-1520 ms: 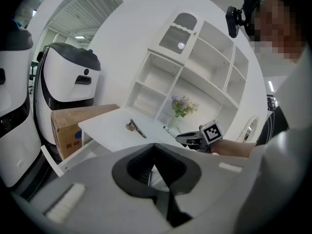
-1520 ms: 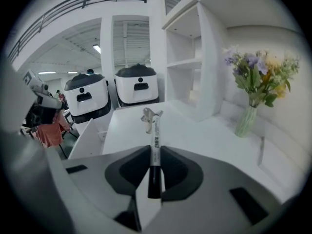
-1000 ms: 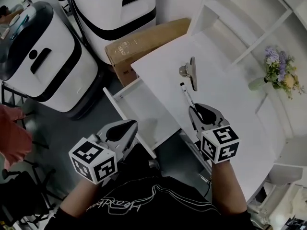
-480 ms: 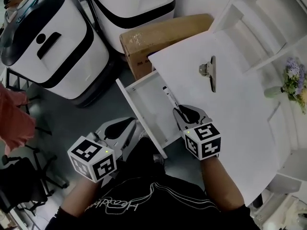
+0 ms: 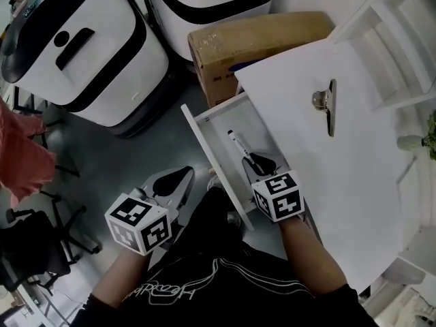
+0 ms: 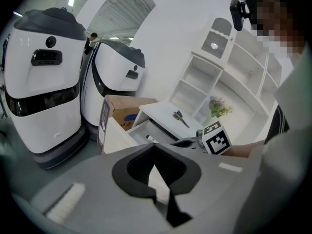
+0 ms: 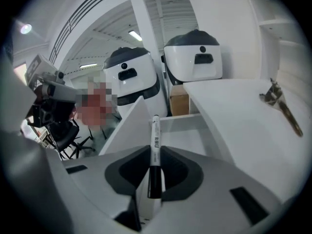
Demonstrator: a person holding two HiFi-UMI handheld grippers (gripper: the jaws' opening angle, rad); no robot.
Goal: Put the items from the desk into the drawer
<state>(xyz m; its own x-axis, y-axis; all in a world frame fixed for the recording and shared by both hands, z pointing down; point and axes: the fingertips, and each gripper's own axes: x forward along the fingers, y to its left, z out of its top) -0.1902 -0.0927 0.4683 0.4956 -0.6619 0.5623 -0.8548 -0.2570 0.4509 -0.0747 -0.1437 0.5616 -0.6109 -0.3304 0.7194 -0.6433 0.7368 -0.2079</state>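
Right tool grips marker, extended over open drawer.

Two white machines and a cardboard box stand on grey floor.

You had two white machines with black bands on the grey floor, and a brown cardboard box stood just beside the nearer one. A white shelf unit carried a small vase of flowers. A black office chair stood at your left.
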